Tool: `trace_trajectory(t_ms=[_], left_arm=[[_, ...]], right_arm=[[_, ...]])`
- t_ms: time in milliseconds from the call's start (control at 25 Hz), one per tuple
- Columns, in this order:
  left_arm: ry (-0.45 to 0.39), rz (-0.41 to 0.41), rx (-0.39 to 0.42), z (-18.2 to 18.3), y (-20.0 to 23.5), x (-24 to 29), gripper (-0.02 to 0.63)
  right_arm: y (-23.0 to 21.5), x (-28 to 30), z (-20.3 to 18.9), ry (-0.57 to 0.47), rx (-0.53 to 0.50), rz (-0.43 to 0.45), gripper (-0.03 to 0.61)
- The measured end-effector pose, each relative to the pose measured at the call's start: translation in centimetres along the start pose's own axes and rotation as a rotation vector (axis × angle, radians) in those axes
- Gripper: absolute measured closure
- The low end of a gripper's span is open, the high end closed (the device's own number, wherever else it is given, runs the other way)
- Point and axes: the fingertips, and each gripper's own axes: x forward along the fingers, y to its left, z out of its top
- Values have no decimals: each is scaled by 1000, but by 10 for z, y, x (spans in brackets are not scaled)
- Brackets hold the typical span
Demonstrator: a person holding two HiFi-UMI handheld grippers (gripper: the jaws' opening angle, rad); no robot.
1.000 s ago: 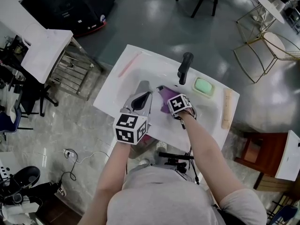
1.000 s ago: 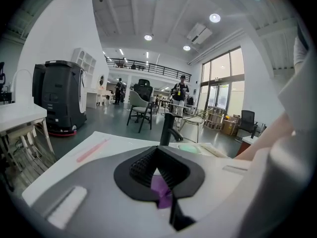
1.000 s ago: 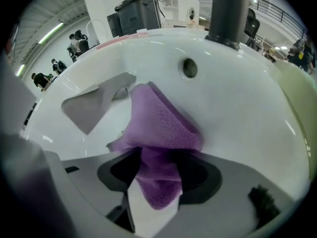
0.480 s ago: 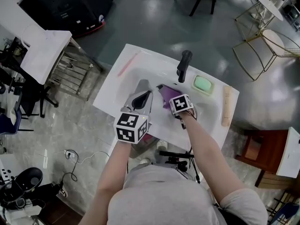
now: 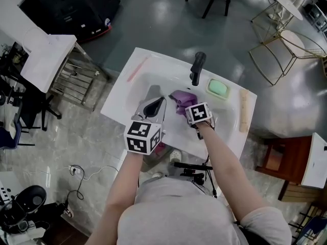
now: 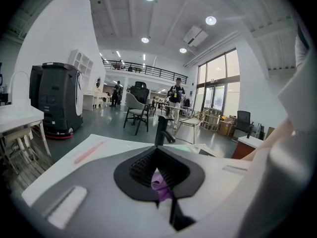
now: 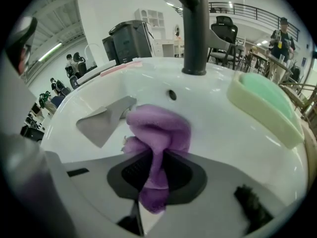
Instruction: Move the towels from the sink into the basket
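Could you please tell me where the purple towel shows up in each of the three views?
Head view: purple cloth towel, centre, just below the tall black faucet.
Left gripper view: thin purple sliver, low centre.
Right gripper view: centre, clamped in the right tongs.
Shared landmark: the tall black faucet.

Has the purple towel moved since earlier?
Yes. The purple towel, flat earlier, now rises bunched off the sink floor in the right gripper, whose jaws just closed on it.
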Motion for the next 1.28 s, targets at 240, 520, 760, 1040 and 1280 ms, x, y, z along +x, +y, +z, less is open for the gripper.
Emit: trace_trajectory(t_ms=[240, 520, 760, 1040, 1280], left_arm=[[-20, -10, -2, 4, -3, -9, 609], [-39, -25, -2, 7, -10, -16, 610], [-54, -33, 1, 9, -15, -24, 610], [-58, -41, 12, 9, -16, -35, 609], [-58, -58, 22, 9, -21, -43, 609]], right_arm=[[-3, -25, 16, -101, -25, -53, 497], [1, -48, 22, -175, -22, -61, 495], [8, -68, 26, -243, -20, -61, 495], [20, -93, 36, -339, -34, -65, 495], [31, -111, 38, -388, -38, -77, 495]])
